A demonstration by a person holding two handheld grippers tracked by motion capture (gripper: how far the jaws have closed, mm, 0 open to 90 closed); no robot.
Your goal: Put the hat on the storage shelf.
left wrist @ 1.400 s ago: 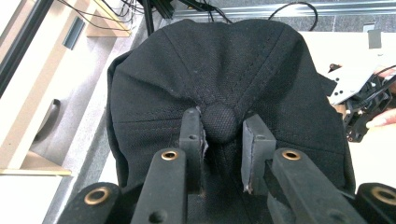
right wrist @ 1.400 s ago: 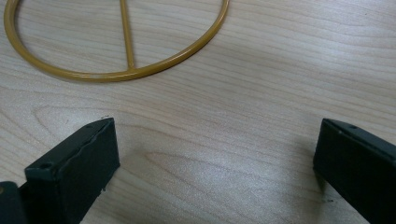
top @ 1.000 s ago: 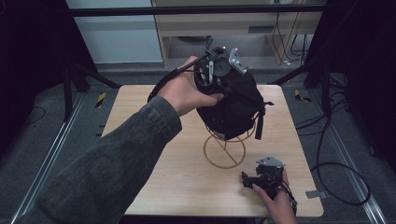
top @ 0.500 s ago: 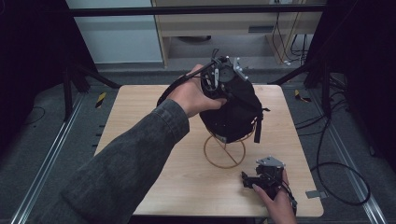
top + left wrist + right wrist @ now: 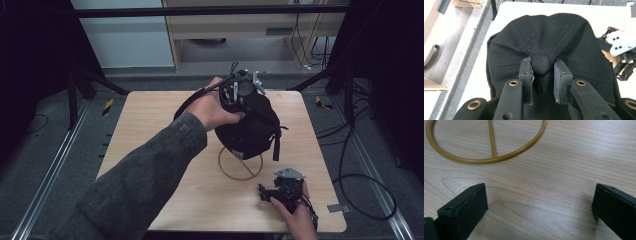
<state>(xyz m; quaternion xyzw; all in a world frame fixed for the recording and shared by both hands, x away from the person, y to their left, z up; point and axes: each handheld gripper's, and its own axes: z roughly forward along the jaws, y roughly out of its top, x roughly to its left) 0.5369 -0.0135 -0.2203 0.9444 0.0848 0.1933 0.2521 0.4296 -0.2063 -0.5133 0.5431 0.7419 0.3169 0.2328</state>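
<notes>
While the cap sat on its stand, things stood thus:
Left gripper (image 5: 541,72): jaws narrowed around the top button (image 5: 540,64) of the black cap (image 5: 250,127).
Cap: mid-table, above the gold wire ring base (image 5: 240,165).
Right gripper (image 5: 539,210): jaws wide, empty, low over the wooden table (image 5: 150,125), near right.

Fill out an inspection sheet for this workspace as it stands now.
Surface: wooden table, bare light wood.
Job's things: black cap sits on a gold wire stand with a ring base.
Clutter: nothing seen.
Grippers: left tool has its jaws on either side of the cap's top button; right tool open, low over the table near the ring.
Cables: a cable loops on the floor at the right.
Surroundings: dark frame posts, grey floor, yellow-black tape.
</notes>
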